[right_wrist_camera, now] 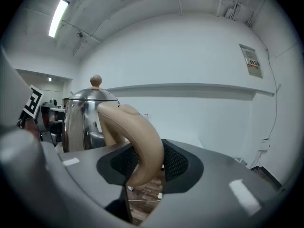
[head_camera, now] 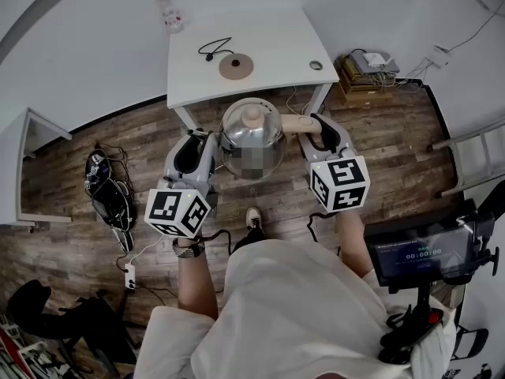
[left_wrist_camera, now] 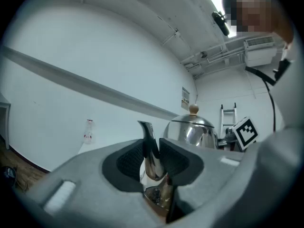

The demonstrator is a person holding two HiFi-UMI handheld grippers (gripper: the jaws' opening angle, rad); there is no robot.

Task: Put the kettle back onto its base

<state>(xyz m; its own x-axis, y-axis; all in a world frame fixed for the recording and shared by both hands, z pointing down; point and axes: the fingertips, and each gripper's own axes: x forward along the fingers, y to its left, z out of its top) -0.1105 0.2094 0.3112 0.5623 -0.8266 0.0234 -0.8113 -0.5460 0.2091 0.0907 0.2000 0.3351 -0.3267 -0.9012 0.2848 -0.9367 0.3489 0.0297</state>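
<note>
A shiny steel kettle (head_camera: 251, 136) with a wooden lid knob hangs in the air in front of the white table (head_camera: 276, 77). Its round tan base (head_camera: 236, 65) lies on the table top with a black cord beside it. My left gripper (head_camera: 208, 139) is shut on the kettle's spout (left_wrist_camera: 150, 146), which stands up between the black pads in the left gripper view. My right gripper (head_camera: 316, 123) is shut on the beige curved handle (right_wrist_camera: 141, 144). The kettle's body (right_wrist_camera: 80, 122) shows to the left of the handle in the right gripper view.
A plastic bottle (head_camera: 168, 12) stands at the table's far left corner and a small round object (head_camera: 316, 65) near its right edge. On the wooden floor are a stack of boxes (head_camera: 367, 73), a tangle of cables (head_camera: 106, 192) and a ladder (head_camera: 473, 156). A screen on a stand (head_camera: 422, 251) is at my right.
</note>
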